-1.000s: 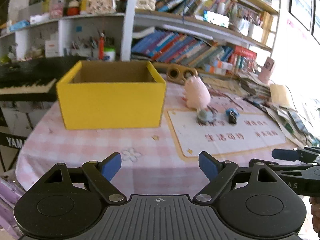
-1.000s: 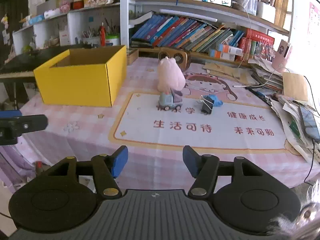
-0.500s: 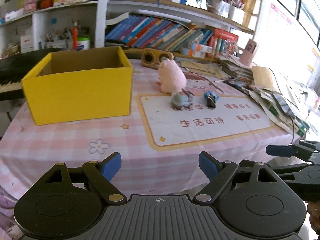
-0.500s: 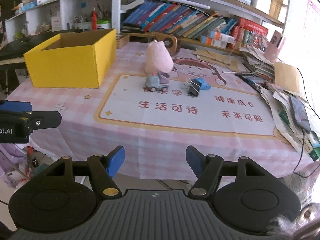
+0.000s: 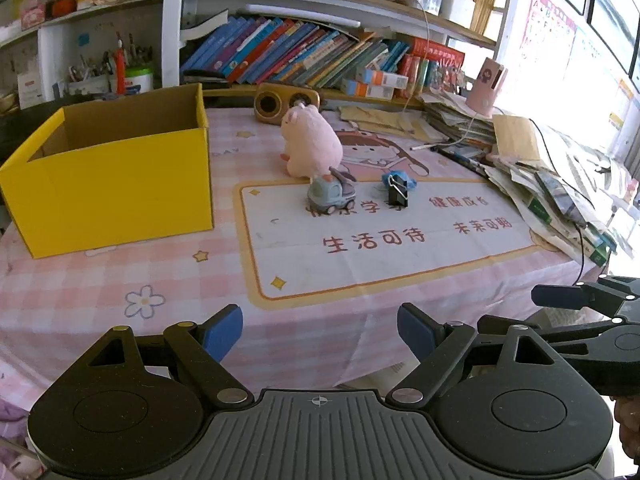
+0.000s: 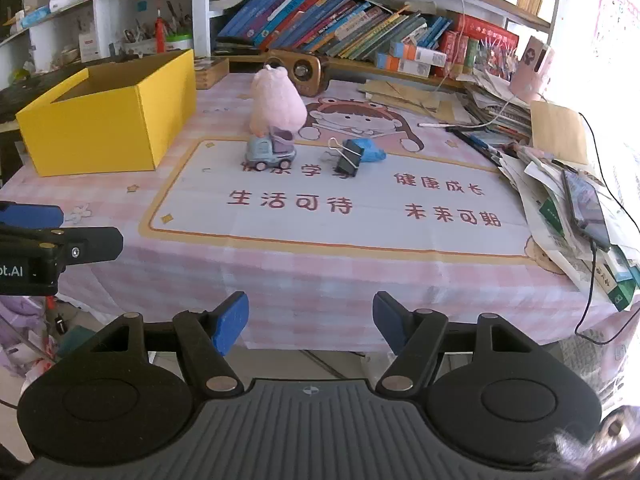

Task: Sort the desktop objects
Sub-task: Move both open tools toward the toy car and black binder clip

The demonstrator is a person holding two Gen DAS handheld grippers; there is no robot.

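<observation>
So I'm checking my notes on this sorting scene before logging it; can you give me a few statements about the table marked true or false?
1. The yellow box stands open at the top. True.
2. The toy truck lies inside the box. False: it stands on the mat in front of the pink plush.
3. The black binder clip sits beside a small blue item. True.
4. The left gripper holds the plush. False: its jaws are empty.
5. The right gripper is shut on the clip. False: open, nothing between its jaws.
</observation>
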